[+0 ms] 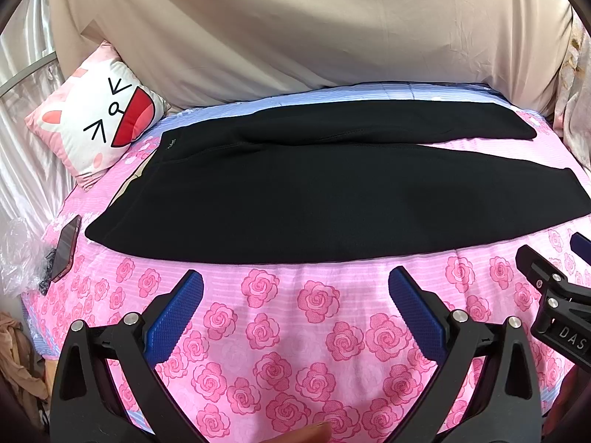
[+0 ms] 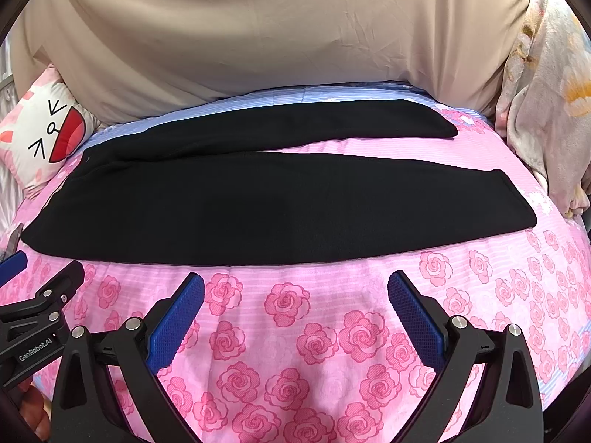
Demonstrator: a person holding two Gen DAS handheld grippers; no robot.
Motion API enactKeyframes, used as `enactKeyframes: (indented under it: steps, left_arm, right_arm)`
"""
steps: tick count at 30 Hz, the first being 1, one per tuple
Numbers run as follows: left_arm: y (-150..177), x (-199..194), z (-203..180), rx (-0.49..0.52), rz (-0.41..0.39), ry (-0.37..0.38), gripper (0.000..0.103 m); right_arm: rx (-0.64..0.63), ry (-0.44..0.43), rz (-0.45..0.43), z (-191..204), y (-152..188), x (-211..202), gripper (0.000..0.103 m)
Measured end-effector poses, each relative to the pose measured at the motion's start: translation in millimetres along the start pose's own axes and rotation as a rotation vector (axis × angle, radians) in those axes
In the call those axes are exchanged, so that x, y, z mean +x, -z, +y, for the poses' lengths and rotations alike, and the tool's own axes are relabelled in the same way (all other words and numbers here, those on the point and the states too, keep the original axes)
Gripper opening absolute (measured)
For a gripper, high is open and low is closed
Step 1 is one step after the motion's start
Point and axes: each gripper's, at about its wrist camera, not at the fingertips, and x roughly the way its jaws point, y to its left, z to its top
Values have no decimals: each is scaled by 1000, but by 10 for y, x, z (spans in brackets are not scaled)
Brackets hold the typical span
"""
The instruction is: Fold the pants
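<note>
Black fabric pants [image 1: 295,199] lie flat, unfolded on a pink rose-print bed [image 1: 280,332]; left gripper [image 1: 295,310] and right gripper [image 2: 295,310] hover wide open, empty. Next: grasp the near leg.

"DAS" on the right gripper [image 1: 581,254]; "GenRobot.AI" on the left gripper [image 2: 11,264].

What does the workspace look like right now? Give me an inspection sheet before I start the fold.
Surface: bed cover, pink with a rose print, blue-striped at the far edge.
Job's things: black pants spread flat, waistband to the left, legs to the right and slightly apart; no fold made yet.
Clutter: phone and clear plastic bag at the left edge; cat-face pillow at the far left.
Grippers: left gripper and right gripper both open, short of the pants, holding nothing.
Cables: nothing seen.
Surroundings: beige sheet draped behind; floral blanket on the right.
</note>
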Motion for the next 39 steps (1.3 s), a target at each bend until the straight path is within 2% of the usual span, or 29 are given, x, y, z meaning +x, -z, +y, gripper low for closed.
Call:
enactKeyframes:
  steps: [24,27,30,32,33,35,37,38,39]
  left_arm:
    - [-22,74,-29,6,17,-2,98]
    - [-53,147,53,-5,36,64,98]
    - [-160,249,340,-58,62,160,98]
    - [-309,342,602,-87,52,180,98]
    - [-394,383,732,-102,39,163,98]
    - [-622,495,1014,-129,-15,82,98]
    - [-871,671,1305,-174,-58,13,98]
    - [-977,785,1419,-197,-51,-5,98]
    - [-1127,994,1590,-232,-11,-20,98]
  right_arm:
    - [0,-27,17,-22,13,142,98]
    - [1,-97,30,-138,-16,218,98]
    - [70,-178,26,-496,-124,291,98]
    - [146,-211,10,-879,-287,373,98]
    - [176,-216,3,-1053,-381,422,98]
    - [226,-201,-2,-1447,-635,572,98]
    - [252,-150,-3,-1801,-951,782,98]
    - [256,-125,0,-1952,-1114,906,98]
    - [266,-103,-1,-2055,-1232,991,98]
